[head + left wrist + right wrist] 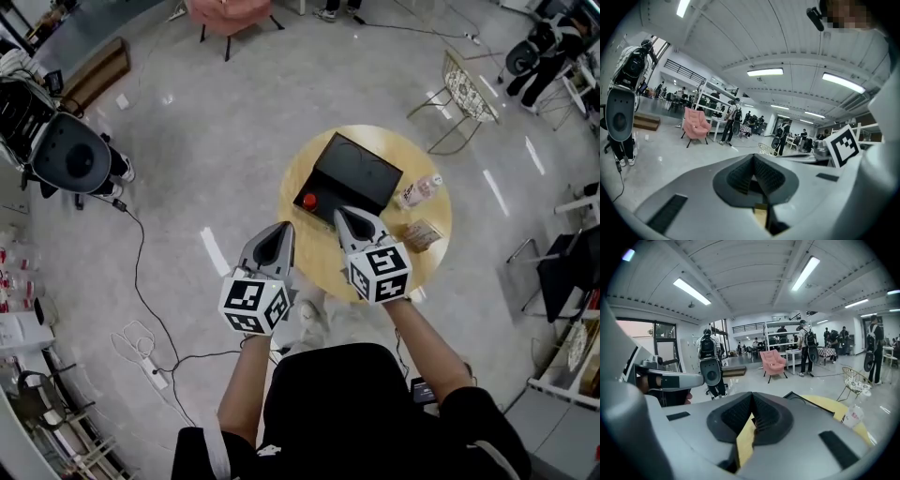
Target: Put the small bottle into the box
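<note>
The small clear bottle (419, 190) with a pink label lies on its side at the right of the round yellow table (319, 248); the right gripper view also shows the bottle (853, 414). A black box (356, 175) sits at the table's middle, with a red object (309, 201) at its near left corner. My right gripper (342, 214) hovers over the table's near part, just short of the box, shut and empty (752, 395). My left gripper (281, 228) hangs beside the table's left edge, its jaws together with nothing in them (753, 157).
A brown snack packet (422, 233) lies near the bottle, to the right of my right gripper. A wire chair (466, 89) stands beyond the table, a pink armchair (230, 14) farther back. A cable (141, 272) runs over the floor at left.
</note>
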Available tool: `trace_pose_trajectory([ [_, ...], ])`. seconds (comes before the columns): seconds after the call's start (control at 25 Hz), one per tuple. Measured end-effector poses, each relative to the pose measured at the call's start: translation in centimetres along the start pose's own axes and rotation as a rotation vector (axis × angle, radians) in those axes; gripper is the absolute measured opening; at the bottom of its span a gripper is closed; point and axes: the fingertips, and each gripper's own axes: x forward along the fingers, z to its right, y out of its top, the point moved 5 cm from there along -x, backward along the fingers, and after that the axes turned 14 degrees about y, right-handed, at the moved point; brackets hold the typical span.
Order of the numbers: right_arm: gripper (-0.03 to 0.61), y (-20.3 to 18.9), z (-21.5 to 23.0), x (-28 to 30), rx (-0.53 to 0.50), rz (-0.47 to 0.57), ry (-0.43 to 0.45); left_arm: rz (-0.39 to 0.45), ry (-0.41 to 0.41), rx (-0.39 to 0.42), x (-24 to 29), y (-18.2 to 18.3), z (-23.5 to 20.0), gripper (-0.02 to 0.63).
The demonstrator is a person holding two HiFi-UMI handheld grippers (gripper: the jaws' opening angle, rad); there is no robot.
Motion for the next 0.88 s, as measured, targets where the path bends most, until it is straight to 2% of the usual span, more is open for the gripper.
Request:
trace_pose_trajectory([
  [0.32, 0.003, 2.5, -2.6, -3.9, -0.047, 0.088, -0.034, 0.058, -0.045, 0.085, -3.0, 2.7, 2.5, 0.011],
  [0.6, 0.003, 3.8, -4.4, -6.2, -0.075, 0.12, -0.031, 0.122, -0.044, 0.103, -4.8, 4.6, 3.9, 0.011],
  [0.88, 0.003, 4.9, -4.2, -10.7, -0.09, 0.183, -0.028, 0.18, -0.048, 0.117, -6.7, 5.6, 7.7, 0.011],
])
